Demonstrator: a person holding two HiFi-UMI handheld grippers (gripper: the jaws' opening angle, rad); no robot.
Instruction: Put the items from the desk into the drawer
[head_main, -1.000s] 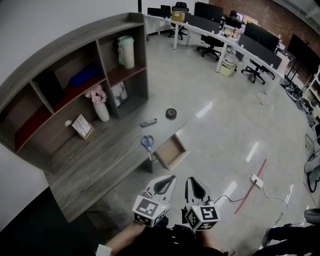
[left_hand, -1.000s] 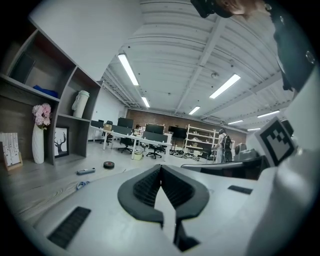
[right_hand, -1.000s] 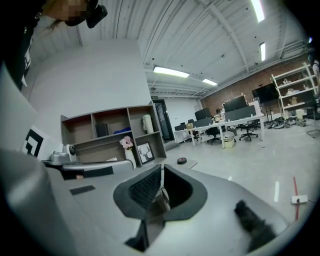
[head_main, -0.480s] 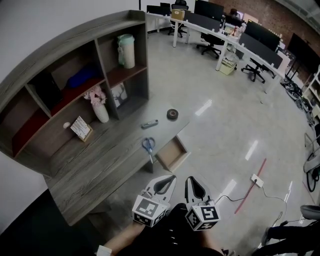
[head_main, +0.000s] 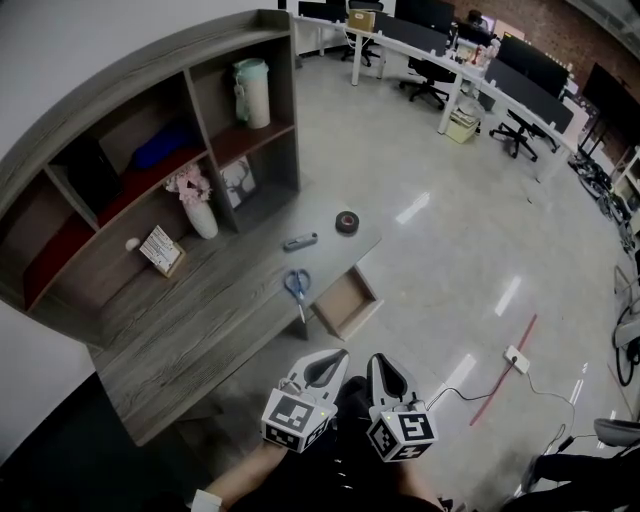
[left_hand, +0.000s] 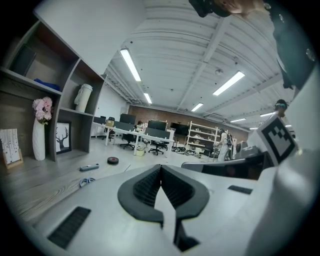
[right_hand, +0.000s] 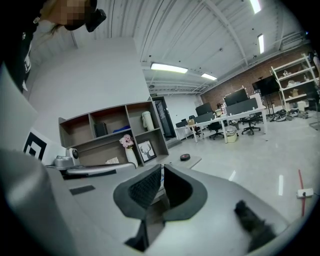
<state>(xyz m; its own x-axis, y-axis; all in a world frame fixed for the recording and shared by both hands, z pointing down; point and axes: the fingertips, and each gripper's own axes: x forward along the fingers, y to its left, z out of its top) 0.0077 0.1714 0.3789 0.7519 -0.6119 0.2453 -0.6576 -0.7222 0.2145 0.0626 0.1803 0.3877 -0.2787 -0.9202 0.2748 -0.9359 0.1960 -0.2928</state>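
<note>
**Drawer** (head_main: 345, 305): pulled out from the front edge of the table (head_main: 190, 330), open. Its bottom shows bare, so nothing is stored yet.

**Scissors** (head_main: 296, 285), blue-handled: flat on the table just beside the drawer, on its shelf side. Same spot as a second ago.

**Small grey-and-blue hand tool** (head_main: 299, 241), kind not certain: on the table beyond the scissors as seen from the drawer. Unmoved.

**Tape roll** (head_main: 346, 222), dark: farthest from the drawer, near the table's far corner. Unmoved.

**Left gripper** (head_main: 330, 365): jaws pressed together, nothing between them. Held well short of the drawer on the person's side and pointing towards it.

**Right gripper** (head_main: 384, 368): jaws closed to a sliver and empty. Beside the left one, equally short of the drawer.

**Change over the last second:** only a slight shift of the head view. Both grippers kept their closed, empty pose and no item left its place.

**Bearing on the task:** judged to be at the very start. All three items await transfer, the scissors being the nearest candidate. A gripper must first open and close the distance to the table.
</note>
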